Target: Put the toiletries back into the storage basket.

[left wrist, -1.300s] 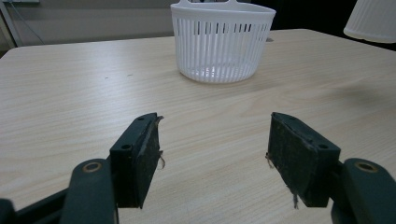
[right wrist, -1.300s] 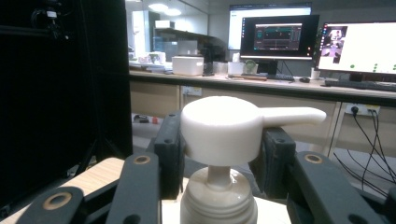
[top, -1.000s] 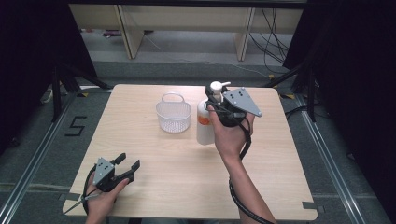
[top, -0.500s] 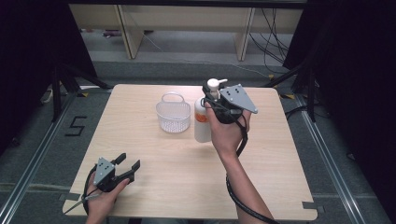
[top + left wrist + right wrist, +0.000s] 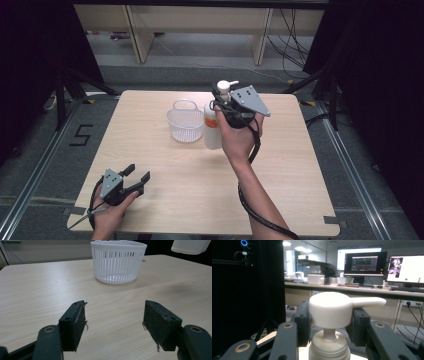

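A white pump bottle (image 5: 212, 131) with an orange label hangs above the table, just right of the white slotted basket (image 5: 185, 124). My right gripper (image 5: 220, 101) is shut on the bottle below its pump head (image 5: 329, 307), one jaw on each side of the neck (image 5: 331, 317). In the left gripper view the bottle's base (image 5: 190, 246) floats clear of the wood, with its shadow beneath. My left gripper (image 5: 138, 173) rests at the table's near left corner, open with nothing between its jaws (image 5: 113, 317), facing the basket (image 5: 118, 262).
The wooden table (image 5: 190, 190) carries the basket at its far middle. Dark curtains flank both sides and a wooden shelf frame (image 5: 200, 25) stands behind. A cable (image 5: 255, 210) trails from my right gripper along the forearm.
My right gripper and the bottle have drifted slightly left, closer to the basket. The left gripper has stayed put.
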Motion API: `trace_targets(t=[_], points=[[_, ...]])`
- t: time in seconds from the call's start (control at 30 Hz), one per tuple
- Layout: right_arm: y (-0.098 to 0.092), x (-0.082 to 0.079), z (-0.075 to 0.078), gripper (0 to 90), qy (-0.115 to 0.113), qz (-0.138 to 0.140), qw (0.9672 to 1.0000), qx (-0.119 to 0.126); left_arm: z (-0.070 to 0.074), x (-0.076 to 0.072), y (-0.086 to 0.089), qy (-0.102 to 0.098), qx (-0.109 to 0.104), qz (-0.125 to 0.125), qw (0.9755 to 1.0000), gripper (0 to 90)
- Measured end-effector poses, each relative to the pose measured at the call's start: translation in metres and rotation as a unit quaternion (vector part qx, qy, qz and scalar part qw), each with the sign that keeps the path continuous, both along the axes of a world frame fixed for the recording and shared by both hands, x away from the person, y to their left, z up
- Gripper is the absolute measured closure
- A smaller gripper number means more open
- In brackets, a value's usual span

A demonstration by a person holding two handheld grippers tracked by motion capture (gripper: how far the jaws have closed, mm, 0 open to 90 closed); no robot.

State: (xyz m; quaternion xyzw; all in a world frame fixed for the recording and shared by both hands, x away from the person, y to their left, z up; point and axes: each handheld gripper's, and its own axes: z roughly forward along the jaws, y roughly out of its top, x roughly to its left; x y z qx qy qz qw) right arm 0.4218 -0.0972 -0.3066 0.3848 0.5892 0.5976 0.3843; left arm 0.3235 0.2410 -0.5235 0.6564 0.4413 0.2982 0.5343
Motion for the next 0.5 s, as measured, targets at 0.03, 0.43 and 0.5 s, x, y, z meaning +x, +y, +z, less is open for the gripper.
trace_targets(t=[0.03, 0.43, 0.5], points=[[0.0003, 0.0003, 0.0002, 59.8, -0.001, -0.003, 1.0, -0.001, 0.0, 0.0, 0.0, 0.0, 0.0, 0.0, 1.0, 33.6], [0.0052, 0.0068, 0.0054, 59.7, -0.005, -0.005, 0.9999, -0.008, 0.0, 0.0001, 0.0002, 0.0, 0.0, 0.001, 1.0, 33.6], [0.0072, 0.0071, 0.0063, 59.7, 0.003, -0.001, 1.0, 0.002, 0.0, 0.0002, 0.0003, 0.0, -0.001, 0.001, 1.0, 33.6]])
